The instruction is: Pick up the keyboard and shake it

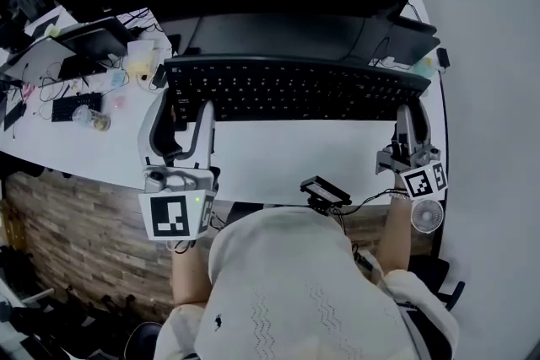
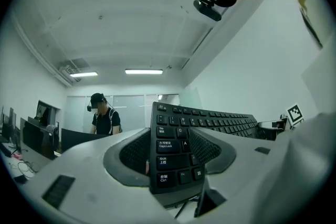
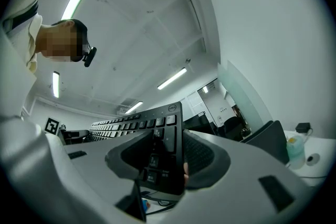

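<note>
A long black keyboard [image 1: 295, 88] hangs level over the white desk [image 1: 295, 154], in front of the monitors. My left gripper [image 1: 182, 112] is shut on its left end, and in the left gripper view the keyboard [image 2: 220, 122] runs away from between the grey pads [image 2: 134, 152] of that gripper [image 2: 170, 150]. My right gripper [image 1: 413, 120] is shut on the right end. In the right gripper view the keyboard [image 3: 126, 126] stands on edge in this gripper [image 3: 165, 157], and a dark cable dangles below it.
Dark monitors [image 1: 278, 0] stand just behind the keyboard. A second small keyboard [image 1: 76, 106], cables and clutter lie on the desk at the left. A small white fan [image 1: 428, 216] sits by my right hand. A person [image 2: 103, 115] stands far across the room.
</note>
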`<action>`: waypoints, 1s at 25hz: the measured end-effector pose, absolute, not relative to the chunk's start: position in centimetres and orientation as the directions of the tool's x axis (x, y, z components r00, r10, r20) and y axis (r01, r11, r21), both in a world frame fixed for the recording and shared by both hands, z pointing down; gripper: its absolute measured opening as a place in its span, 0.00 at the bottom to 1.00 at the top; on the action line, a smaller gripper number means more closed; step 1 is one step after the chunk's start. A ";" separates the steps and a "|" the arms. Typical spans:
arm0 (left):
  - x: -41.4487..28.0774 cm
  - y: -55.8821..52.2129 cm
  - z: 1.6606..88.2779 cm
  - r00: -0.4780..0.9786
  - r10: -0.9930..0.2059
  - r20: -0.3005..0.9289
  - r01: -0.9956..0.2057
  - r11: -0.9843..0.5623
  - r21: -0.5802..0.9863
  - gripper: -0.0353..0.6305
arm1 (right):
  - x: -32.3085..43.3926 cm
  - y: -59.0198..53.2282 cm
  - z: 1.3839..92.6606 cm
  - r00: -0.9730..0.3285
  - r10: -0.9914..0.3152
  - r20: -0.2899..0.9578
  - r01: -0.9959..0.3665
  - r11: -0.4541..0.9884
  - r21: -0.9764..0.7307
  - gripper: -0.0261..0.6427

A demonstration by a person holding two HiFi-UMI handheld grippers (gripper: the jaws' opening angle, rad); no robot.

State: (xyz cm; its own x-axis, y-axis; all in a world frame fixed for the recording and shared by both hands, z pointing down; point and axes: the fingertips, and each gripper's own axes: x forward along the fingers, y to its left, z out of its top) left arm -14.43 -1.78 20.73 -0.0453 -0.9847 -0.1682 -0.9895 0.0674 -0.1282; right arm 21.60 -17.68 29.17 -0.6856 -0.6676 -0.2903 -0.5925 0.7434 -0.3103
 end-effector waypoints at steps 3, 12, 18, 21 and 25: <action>-14.1 -1.5 20.4 -0.054 -0.978 -0.200 -0.988 0.082 -0.134 0.39 | 22.0 -17.3 28.3 -0.663 -0.681 -0.311 -0.612 0.732 -0.298 0.29; -14.6 -0.5 18.6 -0.113 -0.935 -0.337 -0.984 0.153 -0.096 0.39 | 21.8 -16.7 26.1 -0.639 -0.675 -0.370 -0.630 0.735 -0.252 0.29; -14.9 -0.9 20.0 -0.117 -0.948 -0.296 -0.985 0.149 -0.087 0.39 | 21.5 -17.0 27.0 -0.655 -0.680 -0.329 -0.637 0.732 -0.244 0.29; -15.3 -1.1 21.0 -0.129 -0.952 -0.279 -0.985 0.155 -0.075 0.39 | 21.4 -17.0 27.3 -0.655 -0.685 -0.317 -0.645 0.726 -0.236 0.29; -15.8 -1.6 22.8 -0.127 -0.962 -0.242 -0.989 0.142 -0.048 0.39 | 21.1 -17.1 28.3 -0.664 -0.692 -0.284 -0.654 0.721 -0.227 0.29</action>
State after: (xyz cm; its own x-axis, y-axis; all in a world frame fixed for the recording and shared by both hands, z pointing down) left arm -15.77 -1.64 22.83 -0.1266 -0.9621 -0.2417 -0.9886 0.1423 -0.0484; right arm 21.14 -17.10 28.28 -0.6642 -0.6916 -0.2837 -0.6544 0.7214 -0.2265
